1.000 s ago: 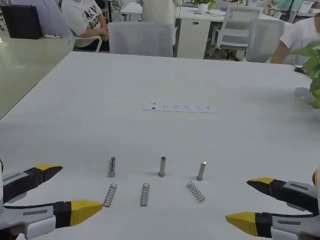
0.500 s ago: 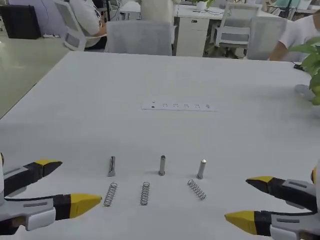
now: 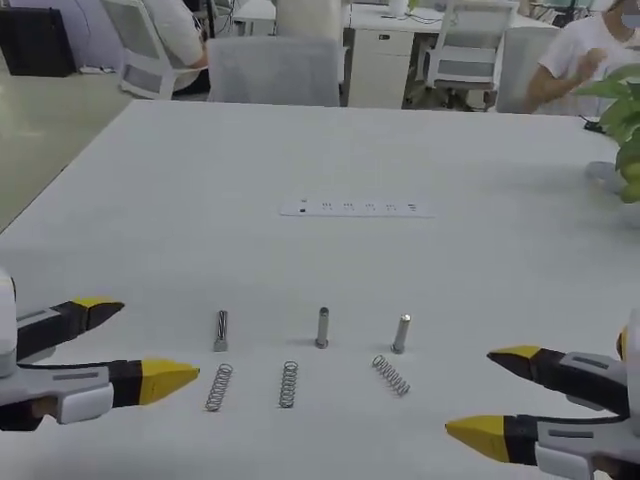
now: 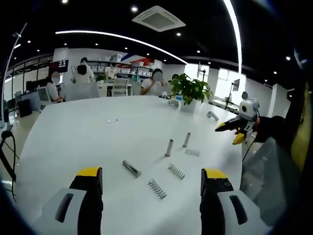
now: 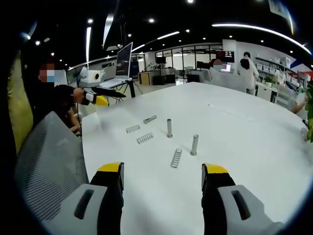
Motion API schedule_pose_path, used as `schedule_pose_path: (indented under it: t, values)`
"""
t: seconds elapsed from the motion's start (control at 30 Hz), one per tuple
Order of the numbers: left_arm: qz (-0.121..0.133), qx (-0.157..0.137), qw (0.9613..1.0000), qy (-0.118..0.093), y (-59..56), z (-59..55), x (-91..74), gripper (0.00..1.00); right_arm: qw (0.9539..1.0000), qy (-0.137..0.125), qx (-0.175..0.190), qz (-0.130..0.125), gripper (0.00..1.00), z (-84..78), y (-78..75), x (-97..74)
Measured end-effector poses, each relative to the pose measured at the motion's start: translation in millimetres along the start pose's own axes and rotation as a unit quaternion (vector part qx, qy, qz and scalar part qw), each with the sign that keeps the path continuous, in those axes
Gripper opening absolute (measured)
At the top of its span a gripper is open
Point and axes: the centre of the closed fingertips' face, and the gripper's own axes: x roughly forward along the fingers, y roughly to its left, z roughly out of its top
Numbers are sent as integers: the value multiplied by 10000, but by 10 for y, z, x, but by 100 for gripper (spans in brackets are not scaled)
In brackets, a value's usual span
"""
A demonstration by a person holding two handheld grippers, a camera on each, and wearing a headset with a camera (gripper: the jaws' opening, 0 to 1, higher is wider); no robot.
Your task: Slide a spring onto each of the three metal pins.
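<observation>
Left tongs (image 3: pixel 140 340): I hold them wide open and empty, low over the near-left corner of the desk (image 3: pixel 150 200).
Right tongs (image 3: pixel 475 392): these gape too, with nothing between the yellow tips, at the near right.
Springs: three lie flat in a row between my tongs. They are the left spring (image 3: pixel 218 387), middle spring (image 3: pixel 288 384) and right spring (image 3: pixel 390 376), the last one skewed. Each sits just in front of a pin, and none is threaded yet.
Handling, springs: I judge them light, thin-wired and squashy, apt to roll or flick away. A gentle pinch across the coils near one end, leaving the other mouth free, looks best.
Pins: just beyond, the middle pin (image 3: pixel 322 327) and right pin (image 3: pixel 400 334) stand upright. The left pin (image 4: pixel 132 169) lies on its side, as the left gripper view shows.
Handling, pins: they look like stiff, smooth metal. The standing ones may topple if nudged, so I would steady a shaft low down.
Power strip (image 3: pixel 355 208): it lies farther back, mid-desk, well apart from the pins.
Far edge: a grey chair (image 3: pixel 275 72) is tucked against it.
</observation>
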Motion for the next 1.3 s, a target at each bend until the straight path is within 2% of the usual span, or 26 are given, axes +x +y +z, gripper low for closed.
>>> schedule_pose_path:
  t: [0.33, 0.8, 1.3]
  values:
    - [-25, 91, 9999, 103, 77, 55, 179, 78, 10000, -5, 22, 1, 63, 13, 40, 16]
    - [48, 68, 9995, 304, 197, -12, 455, 75, 10000, 10, 45, 17, 63, -9, 31, 27]
    - [167, -102, 9987, 465, 288, -90, 644, 71, 10000, 45, 70, 4, 63, -42, -11, 4]
